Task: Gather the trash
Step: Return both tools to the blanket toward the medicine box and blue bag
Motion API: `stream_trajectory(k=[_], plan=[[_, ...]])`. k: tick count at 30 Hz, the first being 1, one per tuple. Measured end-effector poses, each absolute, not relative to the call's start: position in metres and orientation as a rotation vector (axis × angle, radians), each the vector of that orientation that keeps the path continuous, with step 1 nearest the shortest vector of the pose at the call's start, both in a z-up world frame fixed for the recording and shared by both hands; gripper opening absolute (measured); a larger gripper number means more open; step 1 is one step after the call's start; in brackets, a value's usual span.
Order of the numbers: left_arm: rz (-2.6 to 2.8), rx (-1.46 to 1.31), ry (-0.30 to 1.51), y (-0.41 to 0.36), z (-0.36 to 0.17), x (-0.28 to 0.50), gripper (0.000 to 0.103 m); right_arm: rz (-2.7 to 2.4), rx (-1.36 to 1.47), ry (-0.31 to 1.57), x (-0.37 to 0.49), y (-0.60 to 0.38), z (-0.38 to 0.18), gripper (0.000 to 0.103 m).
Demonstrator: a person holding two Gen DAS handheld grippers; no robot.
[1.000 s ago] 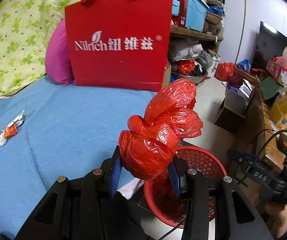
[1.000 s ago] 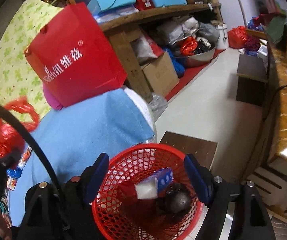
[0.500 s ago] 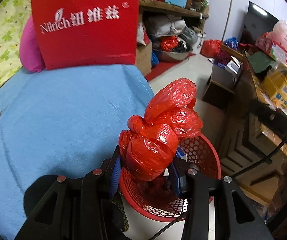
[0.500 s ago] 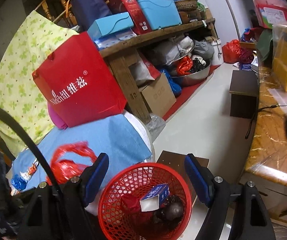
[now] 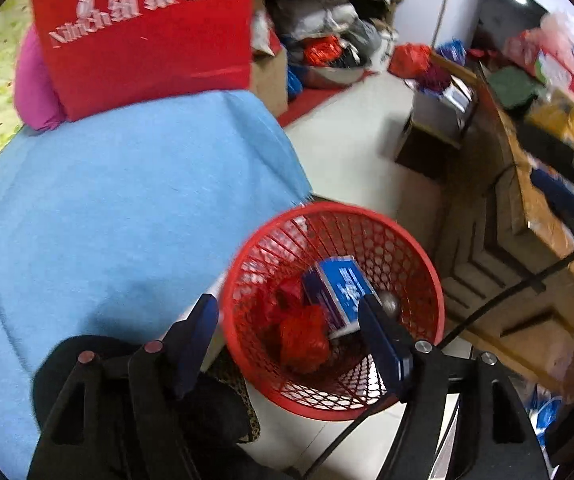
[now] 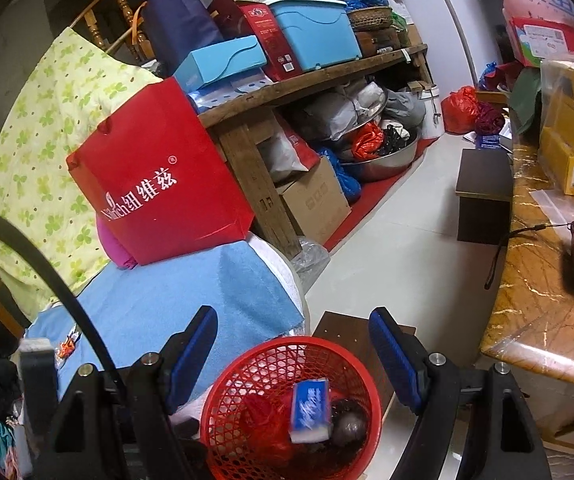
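A red mesh trash basket (image 5: 415, 248) stands on the floor beside the blue bed. In it lie a crumpled red plastic bag (image 5: 303, 338), a blue and white box (image 5: 341, 290) and a dark round object (image 5: 387, 302). My left gripper (image 5: 293, 328) is open and empty right above the basket. My right gripper (image 6: 293, 354) is open and empty above the same basket (image 6: 255, 364), where the red bag (image 6: 265, 412) and the box (image 6: 310, 410) show too. Small wrappers (image 6: 67, 346) lie on the bed at the left.
A blue cover (image 5: 107, 208) lies on the bed, with a red paper bag (image 5: 143, 28) and a pink pillow (image 5: 35, 92) at its far end. A cluttered wooden shelf (image 6: 311, 76) stands behind. A marble-topped counter (image 6: 535, 300) with boxes is at the right. A dark stool (image 6: 483, 184) stands on the floor.
My left gripper has opened and let the red plastic bag fall into the basket. The right gripper has risen a little, still open over the basket.
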State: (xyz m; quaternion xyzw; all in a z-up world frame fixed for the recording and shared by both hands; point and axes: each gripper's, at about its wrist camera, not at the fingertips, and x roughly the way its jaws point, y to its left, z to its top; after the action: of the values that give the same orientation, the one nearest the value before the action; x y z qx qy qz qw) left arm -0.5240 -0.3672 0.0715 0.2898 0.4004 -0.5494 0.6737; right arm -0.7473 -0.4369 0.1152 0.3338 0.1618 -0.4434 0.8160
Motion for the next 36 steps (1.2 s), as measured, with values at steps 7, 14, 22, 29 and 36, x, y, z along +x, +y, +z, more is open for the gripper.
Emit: stream_trajectory(k=[7, 14, 22, 29, 36], plan=[[-1.155, 0.523, 0.875, -0.335, 0.094, -0.476, 0.075, -0.908, 0.695, 0.361, -0.728, -0.43, 0.121, 0.082], [-1.052, 0.414, 0.872, -0.286, 0.101, -0.423, 0.075, -0.848, 0.67, 0.399, -0.696, -0.42, 0.125, 0.082], [-0.913, 0.297, 0.889, -0.223, 0.097, -0.361, 0.075, -0.738, 0.592, 0.457, -0.632, -0.392, 0.138, 0.082], [-0.765, 0.22, 0.877, -0.16, 0.095, -0.307, 0.075, -0.586, 0.495, 0.511, -0.555, -0.355, 0.151, 0.082], [-0.585, 0.124, 0.88, -0.084, 0.088, -0.247, 0.076, -0.398, 0.401, 0.551, -0.476, -0.306, 0.159, 0.082]])
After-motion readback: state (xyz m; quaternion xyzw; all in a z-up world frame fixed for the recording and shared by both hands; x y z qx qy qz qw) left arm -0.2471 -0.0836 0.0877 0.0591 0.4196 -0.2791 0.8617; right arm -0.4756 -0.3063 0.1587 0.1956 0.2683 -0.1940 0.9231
